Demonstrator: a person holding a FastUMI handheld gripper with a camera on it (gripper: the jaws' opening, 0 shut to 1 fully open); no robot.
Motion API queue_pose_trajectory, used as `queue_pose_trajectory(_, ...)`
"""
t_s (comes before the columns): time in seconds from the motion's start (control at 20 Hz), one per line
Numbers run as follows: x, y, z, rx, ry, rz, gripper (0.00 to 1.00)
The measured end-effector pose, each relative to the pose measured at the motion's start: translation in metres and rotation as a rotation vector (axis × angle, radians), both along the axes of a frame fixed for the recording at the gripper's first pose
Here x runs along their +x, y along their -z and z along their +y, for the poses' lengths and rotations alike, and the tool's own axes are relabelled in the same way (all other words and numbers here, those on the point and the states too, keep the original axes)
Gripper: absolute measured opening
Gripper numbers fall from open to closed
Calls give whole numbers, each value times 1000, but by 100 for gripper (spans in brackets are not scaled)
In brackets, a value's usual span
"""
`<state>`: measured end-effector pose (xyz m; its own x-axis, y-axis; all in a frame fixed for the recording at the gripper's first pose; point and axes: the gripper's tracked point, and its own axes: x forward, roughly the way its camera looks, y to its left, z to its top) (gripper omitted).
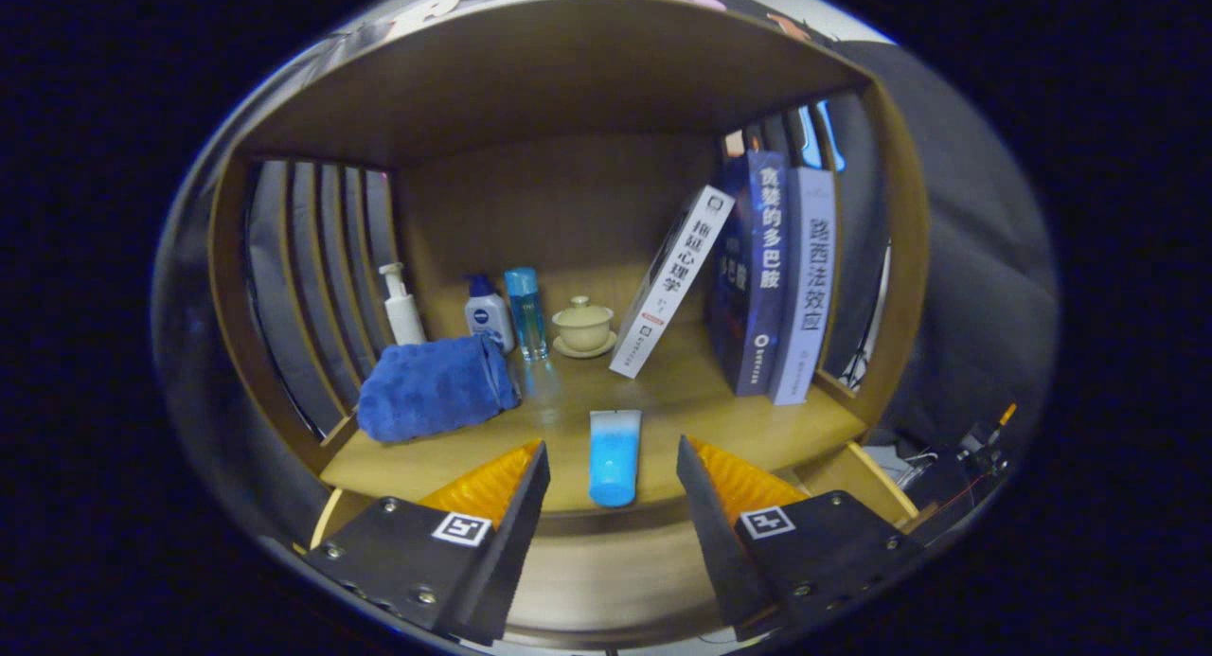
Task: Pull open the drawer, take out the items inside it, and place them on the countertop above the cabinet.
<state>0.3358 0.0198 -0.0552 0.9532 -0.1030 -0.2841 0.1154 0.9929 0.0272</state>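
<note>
Lying flat on the tabletop [454, 462] just ahead of the wide-open, empty tongs [613, 467], the blue tube [614, 455] looks already placed, so the tongs should probably be backed out straight, well clear of the towel [433, 387] and books [767, 277].

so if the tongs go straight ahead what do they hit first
Probably the blue tube, lying on the shelf just ahead of the open tongs and in line with their gap; depth is hard to judge.
</note>
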Motion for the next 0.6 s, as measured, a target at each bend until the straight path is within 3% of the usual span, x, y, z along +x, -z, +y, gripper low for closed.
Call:
queue_pose_trajectory(0.3, -93, 12, 4, 61, 41, -131, 80)
queue_pose_trajectory(0.6, -148, 76, -9, 202, 102, -117, 80)
